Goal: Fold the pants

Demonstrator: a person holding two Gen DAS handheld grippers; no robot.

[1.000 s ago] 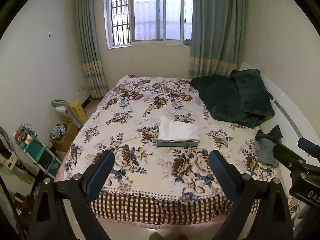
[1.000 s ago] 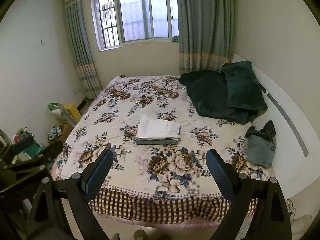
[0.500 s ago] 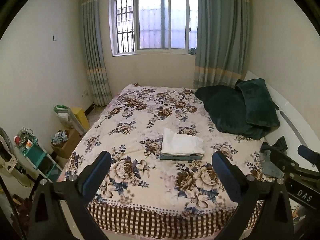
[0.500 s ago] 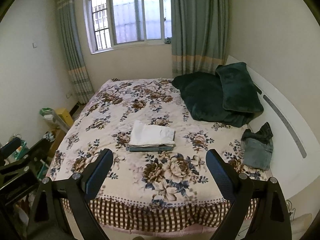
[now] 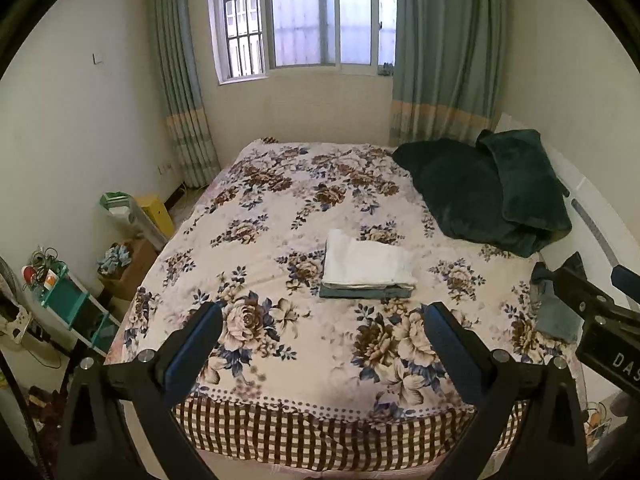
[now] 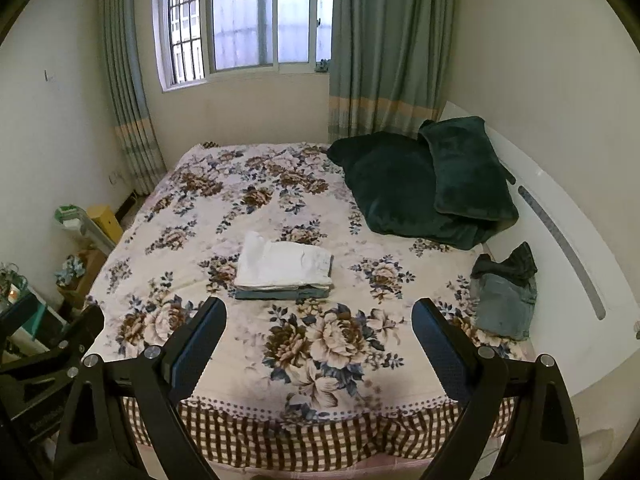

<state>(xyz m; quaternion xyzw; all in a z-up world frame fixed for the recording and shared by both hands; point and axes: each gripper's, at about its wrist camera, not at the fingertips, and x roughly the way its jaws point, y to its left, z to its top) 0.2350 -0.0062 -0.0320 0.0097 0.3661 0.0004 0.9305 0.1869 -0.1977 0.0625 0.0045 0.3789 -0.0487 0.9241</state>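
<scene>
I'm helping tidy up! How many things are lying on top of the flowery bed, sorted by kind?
Folded clothes: 2, white piece on grey-green piece
Crumpled clothes: 1 heap
Dark green pillows: 1
Dark green blankets: 1
Total: 5

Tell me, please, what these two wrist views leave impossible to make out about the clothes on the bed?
- Crumpled pile, right view: too bunched to count garments; in the left view the right gripper covers part of it.
- Folded stack, both views: the white piece covers the grey-green layer beneath, leaving only its edge.
</scene>
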